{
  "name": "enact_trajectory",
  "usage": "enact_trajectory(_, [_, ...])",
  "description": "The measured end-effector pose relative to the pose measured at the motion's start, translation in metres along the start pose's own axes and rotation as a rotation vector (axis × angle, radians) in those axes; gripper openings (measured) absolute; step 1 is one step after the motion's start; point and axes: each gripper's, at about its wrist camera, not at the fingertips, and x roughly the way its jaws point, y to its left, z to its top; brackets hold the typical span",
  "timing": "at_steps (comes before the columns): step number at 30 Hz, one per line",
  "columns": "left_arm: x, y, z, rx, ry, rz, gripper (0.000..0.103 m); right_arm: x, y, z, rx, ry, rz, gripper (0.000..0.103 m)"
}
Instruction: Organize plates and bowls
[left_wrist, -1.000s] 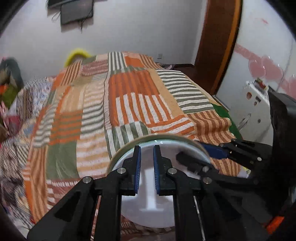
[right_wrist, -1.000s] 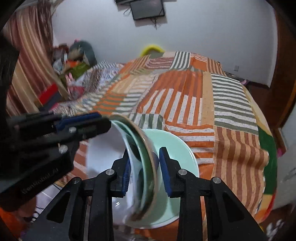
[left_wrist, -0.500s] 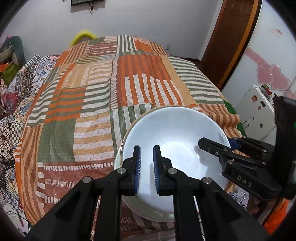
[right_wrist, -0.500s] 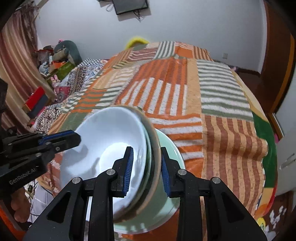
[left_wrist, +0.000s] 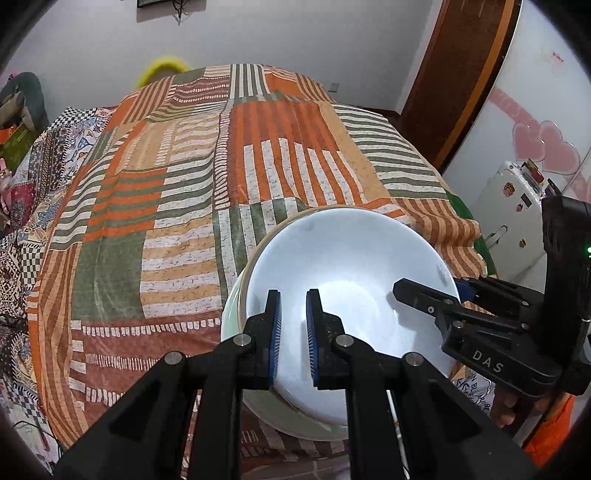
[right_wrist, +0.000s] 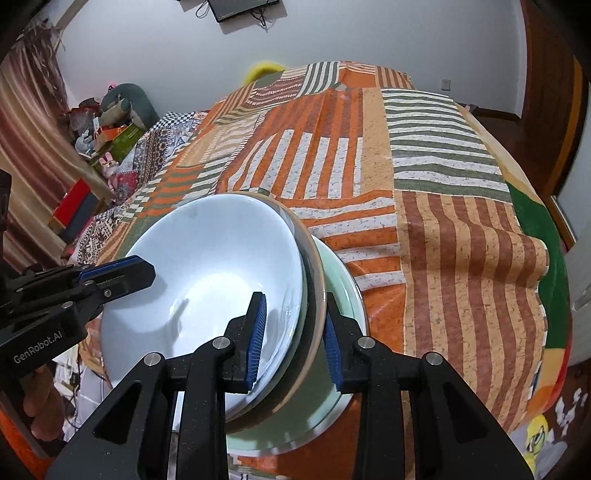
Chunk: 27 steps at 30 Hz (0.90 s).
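We see the white bowl (right_wrist: 207, 280) mouth-up, slightly tilted, on the green plate (right_wrist: 343, 295) at the bed's (left_wrist: 258, 147) near edge. Left claw (left_wrist: 293, 325) clamps its near rim; right claw (right_wrist: 293, 332) is opening around the opposite rim.

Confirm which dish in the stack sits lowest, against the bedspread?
The pale green plate. It lies flat on the striped bedspread, its rim showing beyond the white bowl, which sits tilted on top of it.

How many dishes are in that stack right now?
3: a white bowl on top, a tan-rimmed dish nested under it, and a pale green plate at the bottom, on the bedspread. More may be nested unseen.
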Motion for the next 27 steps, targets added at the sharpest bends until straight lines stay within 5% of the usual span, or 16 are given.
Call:
enact_trajectory(4, [-0.009, 0.0, 0.001, 0.0, -0.018, 0.004, 0.019, -0.001, -0.004, 0.001, 0.026, 0.008, 0.012, 0.03])
enact_trajectory(10, [-0.039, -0.003, 0.004, -0.001, -0.111, 0.023, 0.047, -0.028, -0.007, 0.006, 0.05, -0.059, 0.015, 0.042])
enact_trajectory(27, [-0.2, -0.027, -0.016, 0.074, -0.547, 0.053, 0.073, -0.171, 0.05, 0.007, -0.129, -0.437, 0.011, 0.049])
